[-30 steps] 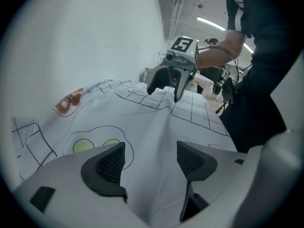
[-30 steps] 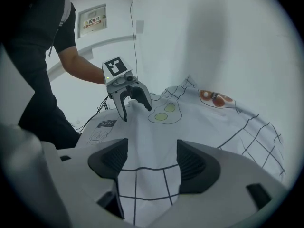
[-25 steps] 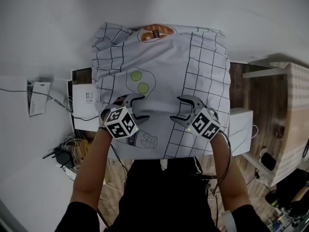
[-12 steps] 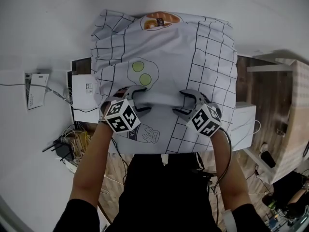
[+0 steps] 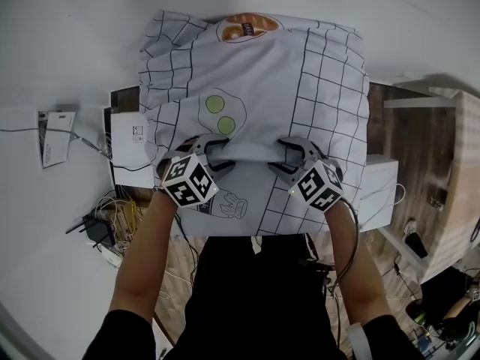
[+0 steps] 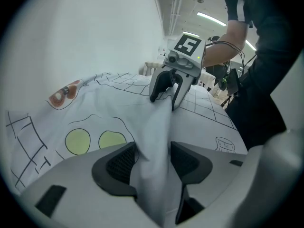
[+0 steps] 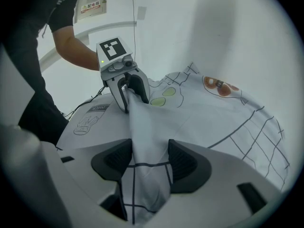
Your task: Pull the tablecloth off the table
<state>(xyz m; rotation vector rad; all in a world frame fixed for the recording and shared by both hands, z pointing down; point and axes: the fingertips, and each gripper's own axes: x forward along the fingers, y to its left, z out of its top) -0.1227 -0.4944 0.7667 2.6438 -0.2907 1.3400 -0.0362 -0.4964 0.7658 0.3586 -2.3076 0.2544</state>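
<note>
On the near half of the table (image 5: 126, 97), the tablecloth (image 5: 255, 88) still lies spread over the top, with its near edge hanging down toward the person. Both claws sit side by side and face each other along one raised ridge of fabric. The left gripper (image 5: 223, 153) is closing, with a fold of cloth bunched between its pads (image 6: 121, 163) and touching both of them. The right gripper (image 5: 279, 156) is closing too, pinching a fold that carries a grid line. Each one is clenching cloth and nothing else.

The double pinch is probably there to give two anchor points, so that the sheet drags evenly instead of skewing. Gripping mid-cloth rather than at the hem looks like a way to gather slack first. The far edge with the orange print (image 5: 247, 27) lies flat, so the removal has barely started.
</note>
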